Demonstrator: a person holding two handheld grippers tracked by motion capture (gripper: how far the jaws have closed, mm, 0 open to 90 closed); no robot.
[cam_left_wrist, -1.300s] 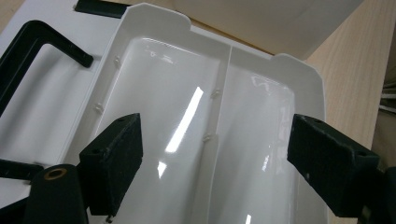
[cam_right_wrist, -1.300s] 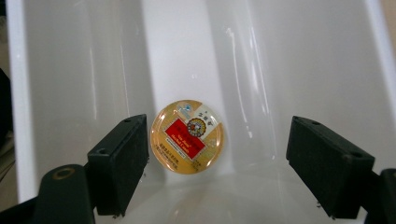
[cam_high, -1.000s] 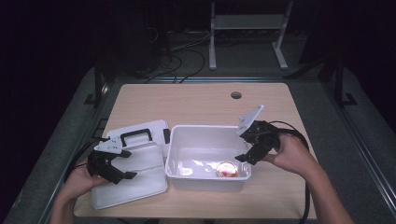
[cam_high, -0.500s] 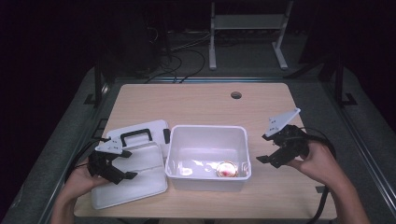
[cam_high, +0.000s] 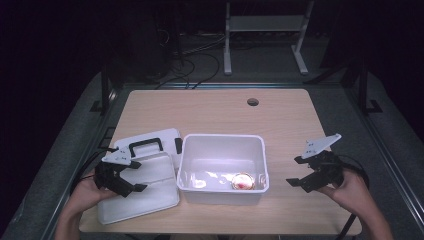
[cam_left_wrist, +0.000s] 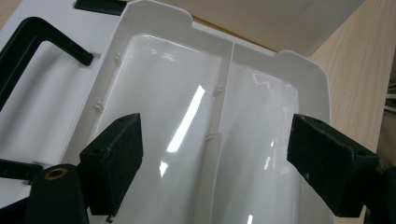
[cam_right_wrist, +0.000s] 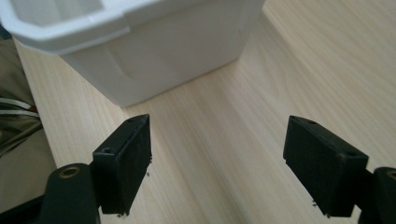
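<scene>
the white plastic storage bin (cam_high: 222, 167) sits open in the lower middle of the high view, with a small round reddish thing (cam_high: 242, 181) lying on its floor near the right end – too small to name. lower left, the shallow white divided tray insert (cam_high: 142, 185) lies on the wooden table (cam_high: 215, 112), overlapping the white lid with the black handle (cam_high: 145, 145) just behind it.

the left gripper (cam_high: 120, 180) hovers over that insert with its jaws wide and nothing between them; in the left gripper view the pads (cam_left_wrist: 116, 158) straddle the glossy tray (cam_left_wrist: 201, 116) and its centre rib. the likely step is picking this insert up to seat it in the bin. it would go best by coming down on 1 raised rim or the rib rather than the slick floor, closing squarely, then lifting level.

the right gripper (cam_high: 312, 177) is at the lower right, well apart from the bin, jaws spread and empty – its own view looks along bare wood at the bin's outer wall (cam_right_wrist: 154, 51).

in the way: the lid's handle (cam_left_wrist: 28, 51) close beside the left pad, and the bin's near rim, which the insert must clear. cables trail off both edges.
</scene>
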